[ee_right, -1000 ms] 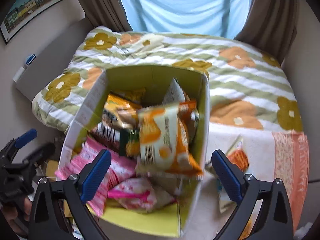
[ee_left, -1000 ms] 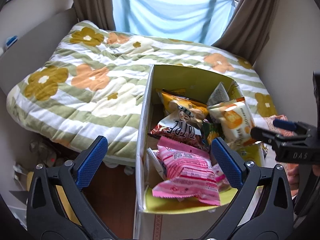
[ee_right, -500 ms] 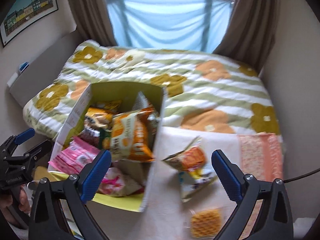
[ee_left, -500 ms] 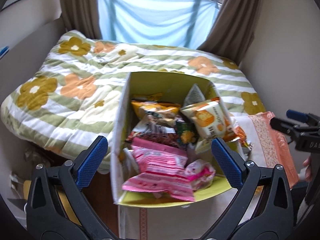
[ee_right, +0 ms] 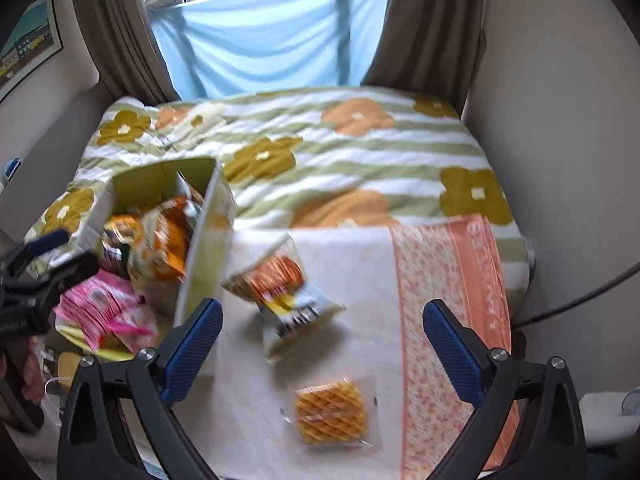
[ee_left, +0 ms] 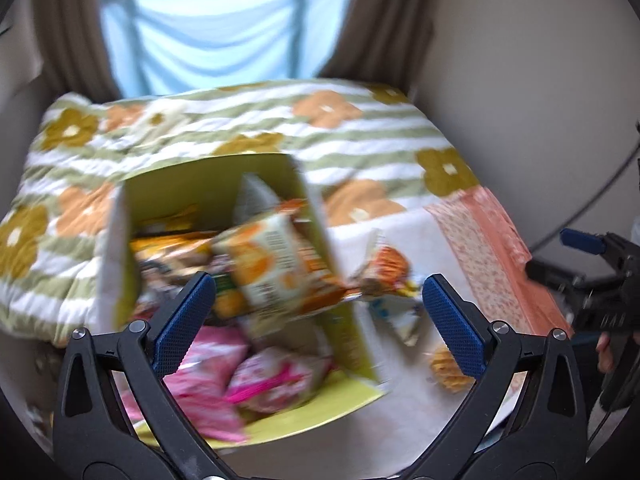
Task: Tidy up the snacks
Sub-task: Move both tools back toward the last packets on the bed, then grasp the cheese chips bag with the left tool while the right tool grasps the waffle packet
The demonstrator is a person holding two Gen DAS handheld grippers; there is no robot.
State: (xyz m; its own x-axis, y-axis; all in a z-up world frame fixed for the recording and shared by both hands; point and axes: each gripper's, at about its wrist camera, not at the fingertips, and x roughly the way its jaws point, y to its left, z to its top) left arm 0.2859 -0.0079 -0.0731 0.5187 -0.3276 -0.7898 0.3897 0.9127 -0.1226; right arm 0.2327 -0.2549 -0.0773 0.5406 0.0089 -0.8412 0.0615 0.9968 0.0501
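Nearby, an orange snack bag and a waffle packet lie beside a yellow-green box crammed with snacks; both grippers' jaws gape, holding nothing.

Text check | I can read nothing: print on the snack packets and the box is blurred | no legible labels.

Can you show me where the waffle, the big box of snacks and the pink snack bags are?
waffle [ee_right: 331,412]: right wrist view, middle of its yellow grid.
box [ee_right: 206,240]: right wrist view, its right outer wall.
pink snack bags [ee_right: 102,308]: right wrist view, top of the pile.
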